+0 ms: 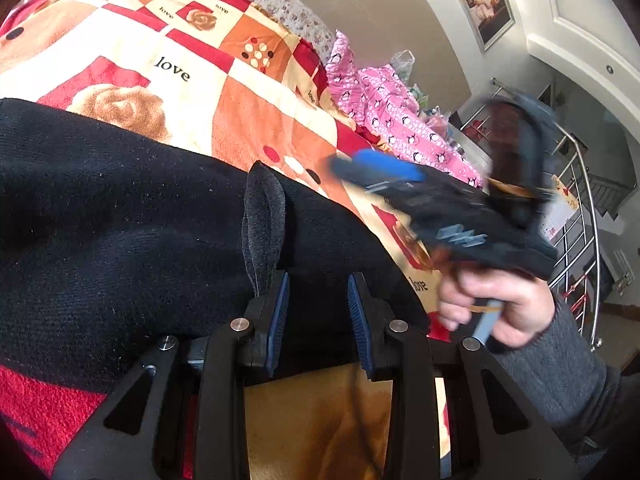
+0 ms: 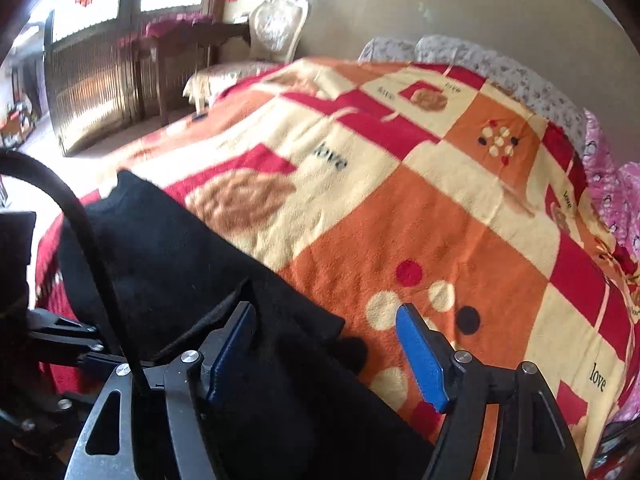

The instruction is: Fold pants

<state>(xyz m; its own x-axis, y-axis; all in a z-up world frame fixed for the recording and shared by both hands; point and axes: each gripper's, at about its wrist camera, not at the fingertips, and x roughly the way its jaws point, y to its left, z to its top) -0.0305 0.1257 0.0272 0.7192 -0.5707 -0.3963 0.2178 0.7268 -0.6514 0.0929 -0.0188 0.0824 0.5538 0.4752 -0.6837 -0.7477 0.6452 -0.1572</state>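
Black pants (image 1: 120, 216), one pair, lie on the one red-and-orange blanket (image 1: 256, 112). Two grippers sit at the blanket's near edge: left gripper (image 1: 318, 312) pinches the pants' edge, right gripper (image 2: 328, 352) is spread wide, nothing gripped.

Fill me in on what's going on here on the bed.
A person is folding black pants on a bed covered by a red, orange and cream blanket, with a handheld gripper in each hand. The left gripper sits at the near edge of the pants, with fabric between its fingers. The right gripper is open and holds nothing, poised above the pants' edge. In the left view it appears blurred, held in the person's hand.
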